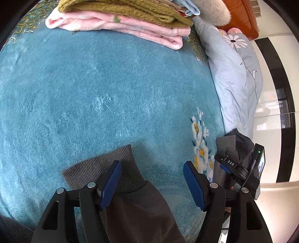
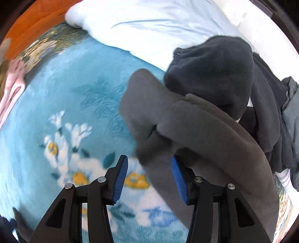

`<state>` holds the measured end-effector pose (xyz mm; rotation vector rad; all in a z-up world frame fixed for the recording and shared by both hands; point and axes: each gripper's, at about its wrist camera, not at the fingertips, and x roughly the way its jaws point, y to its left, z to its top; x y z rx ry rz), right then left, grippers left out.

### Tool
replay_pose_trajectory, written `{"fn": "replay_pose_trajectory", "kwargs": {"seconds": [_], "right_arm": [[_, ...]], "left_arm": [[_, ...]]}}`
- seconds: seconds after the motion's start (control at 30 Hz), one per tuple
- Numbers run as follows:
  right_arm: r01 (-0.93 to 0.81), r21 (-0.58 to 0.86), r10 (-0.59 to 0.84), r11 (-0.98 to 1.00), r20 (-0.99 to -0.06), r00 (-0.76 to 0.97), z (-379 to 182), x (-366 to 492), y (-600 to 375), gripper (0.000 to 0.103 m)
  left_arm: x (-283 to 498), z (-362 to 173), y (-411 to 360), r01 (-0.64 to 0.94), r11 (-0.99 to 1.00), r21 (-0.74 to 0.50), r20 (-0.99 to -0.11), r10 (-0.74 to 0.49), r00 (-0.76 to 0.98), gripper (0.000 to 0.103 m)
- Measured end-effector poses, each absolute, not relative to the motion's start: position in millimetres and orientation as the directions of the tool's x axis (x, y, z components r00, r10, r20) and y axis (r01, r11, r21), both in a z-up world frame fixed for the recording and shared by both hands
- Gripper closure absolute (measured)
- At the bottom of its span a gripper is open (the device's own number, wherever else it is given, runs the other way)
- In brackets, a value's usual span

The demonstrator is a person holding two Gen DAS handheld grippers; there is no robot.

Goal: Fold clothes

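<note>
A dark grey garment lies on the teal plush blanket (image 1: 112, 93). Its sleeve with a ribbed cuff (image 1: 104, 168) runs between the fingers of my left gripper (image 1: 152, 185), which is open; the left blue pad (image 1: 110, 185) rests on the cuff. In the right wrist view the grey garment (image 2: 186, 127) is bunched ahead, its edge hanging between the fingers of my right gripper (image 2: 149, 179), which is open. The right gripper also shows in the left wrist view (image 1: 235, 168), beside grey cloth. The right wrist view is blurred.
A folded stack, olive knit (image 1: 127, 11) on pink fleece (image 1: 130, 28), sits at the far side of the blanket. A pale blue flowered quilt (image 1: 237, 74) lies along the right. A heap of dark clothes (image 2: 214, 74) lies behind the grey garment.
</note>
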<state>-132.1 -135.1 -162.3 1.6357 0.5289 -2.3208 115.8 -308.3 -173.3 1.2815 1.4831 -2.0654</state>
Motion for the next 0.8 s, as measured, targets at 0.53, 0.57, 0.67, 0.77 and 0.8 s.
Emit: {"fn": "replay_pose_trajectory", "kwargs": {"seconds": [0.53, 0.57, 0.67, 0.77, 0.8], "right_arm": [[0.403, 0.457, -0.556, -0.793, -0.813, -0.173, -67, -92, -82, 0.099], [0.431, 0.479, -0.584, -0.765, -0.797, -0.15, -63, -83, -89, 0.099], [0.496, 0.46, -0.575, -0.737, -0.812, -0.101, -76, -63, -135, 0.099], [0.512, 0.368, -0.463, -0.776, -0.884, -0.068, -114, -56, -168, 0.099], [0.487, 0.378, -0.453, -0.787, -0.891, -0.039, -126, -57, -172, 0.097]], "left_arm": [[117, -169, -308, 0.648, -0.407, -0.644, -0.762, 0.266, -0.591, 0.031], [116, -168, -307, 0.646, -0.413, -0.642, -0.763, 0.266, -0.589, 0.031], [118, -166, -307, 0.647, -0.423, -0.635, -0.769, 0.26, -0.585, 0.031], [122, -166, -309, 0.654, -0.416, -0.632, -0.771, 0.253, -0.584, 0.031], [123, -166, -310, 0.657, -0.411, -0.632, -0.771, 0.251, -0.585, 0.031]]}}
